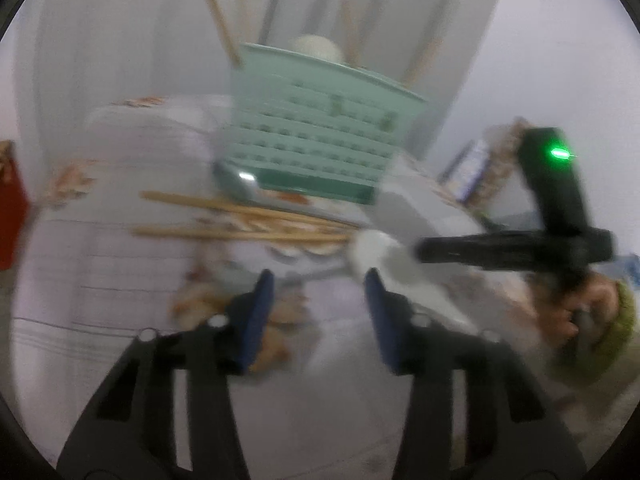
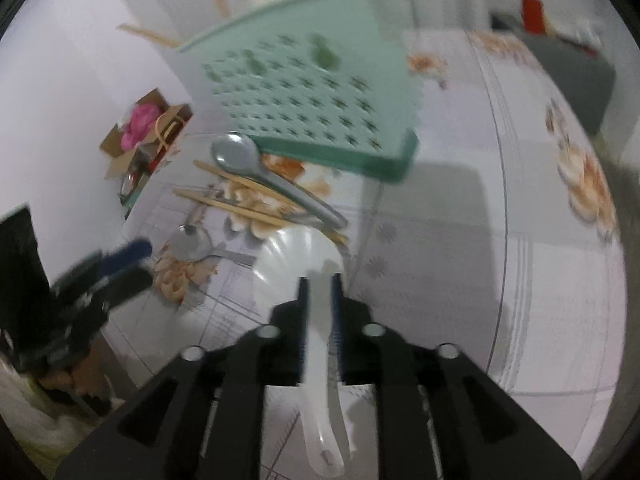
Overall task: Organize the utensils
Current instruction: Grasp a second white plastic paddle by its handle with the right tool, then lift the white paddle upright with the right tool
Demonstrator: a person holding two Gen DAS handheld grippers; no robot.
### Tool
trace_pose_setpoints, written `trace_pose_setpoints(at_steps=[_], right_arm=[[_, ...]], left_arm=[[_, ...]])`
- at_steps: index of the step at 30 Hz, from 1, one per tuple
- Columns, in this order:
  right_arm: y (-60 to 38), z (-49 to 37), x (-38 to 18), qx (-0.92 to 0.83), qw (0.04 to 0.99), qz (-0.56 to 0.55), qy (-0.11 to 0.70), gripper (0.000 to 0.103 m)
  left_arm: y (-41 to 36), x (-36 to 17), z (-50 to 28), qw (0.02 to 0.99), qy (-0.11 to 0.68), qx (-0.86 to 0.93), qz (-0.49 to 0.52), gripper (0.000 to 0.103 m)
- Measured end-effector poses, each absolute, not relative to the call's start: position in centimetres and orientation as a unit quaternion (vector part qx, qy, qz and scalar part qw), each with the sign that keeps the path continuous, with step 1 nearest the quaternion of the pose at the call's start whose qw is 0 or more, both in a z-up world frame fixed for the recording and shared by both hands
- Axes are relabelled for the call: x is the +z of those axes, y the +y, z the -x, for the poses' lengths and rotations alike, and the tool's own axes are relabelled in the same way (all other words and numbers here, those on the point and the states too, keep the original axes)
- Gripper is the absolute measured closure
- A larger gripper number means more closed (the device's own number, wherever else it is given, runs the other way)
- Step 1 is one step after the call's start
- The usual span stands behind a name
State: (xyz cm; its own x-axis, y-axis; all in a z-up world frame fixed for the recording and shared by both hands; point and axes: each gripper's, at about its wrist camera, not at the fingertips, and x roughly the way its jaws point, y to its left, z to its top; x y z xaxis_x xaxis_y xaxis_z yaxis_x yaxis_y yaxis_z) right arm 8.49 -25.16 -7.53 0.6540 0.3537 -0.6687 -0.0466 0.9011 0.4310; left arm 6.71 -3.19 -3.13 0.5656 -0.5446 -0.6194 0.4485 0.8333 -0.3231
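Clamping the white spoon [image 2: 316, 300] by its handle, the right gripper [image 2: 320, 280] holds it in front of the green holder [image 2: 312, 92]; left gripper [image 1: 320, 280] hangs apart, facing chopsticks [image 1: 248, 220] below that holder.

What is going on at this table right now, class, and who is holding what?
A person is sorting utensils with two handheld grippers. The right gripper is shut on a white ladle, gripping its handle above the tablecloth. The left gripper is open and holds nothing. Loose chopsticks and two metal spoons lie in front of the green holder, which already has some chopsticks standing in it.
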Motion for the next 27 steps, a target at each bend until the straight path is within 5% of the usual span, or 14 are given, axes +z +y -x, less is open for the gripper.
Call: trace_pose_setpoints(at_steps=[10,20,27], right_arm=[[-26.8,-9.4,-10.3,0.138,0.844,-0.304,0.419,0.080],[-26.7,-9.3,-10.3,0.197,0.828,-0.337,0.403,0.080],[-25.7,-9.0,-9.0,0.215,0.840,-0.304,0.394,0.090]], left_arm=[[-8.5,-6.2,-7.9,0.845,0.402,-0.349,0.051,0.094],[-8.6,-7.7,-8.4,0.834,0.428,-0.342,0.062,0.099],[-8.5,-7.6,-8.4,0.833,0.429,-0.342,0.067,0.100]])
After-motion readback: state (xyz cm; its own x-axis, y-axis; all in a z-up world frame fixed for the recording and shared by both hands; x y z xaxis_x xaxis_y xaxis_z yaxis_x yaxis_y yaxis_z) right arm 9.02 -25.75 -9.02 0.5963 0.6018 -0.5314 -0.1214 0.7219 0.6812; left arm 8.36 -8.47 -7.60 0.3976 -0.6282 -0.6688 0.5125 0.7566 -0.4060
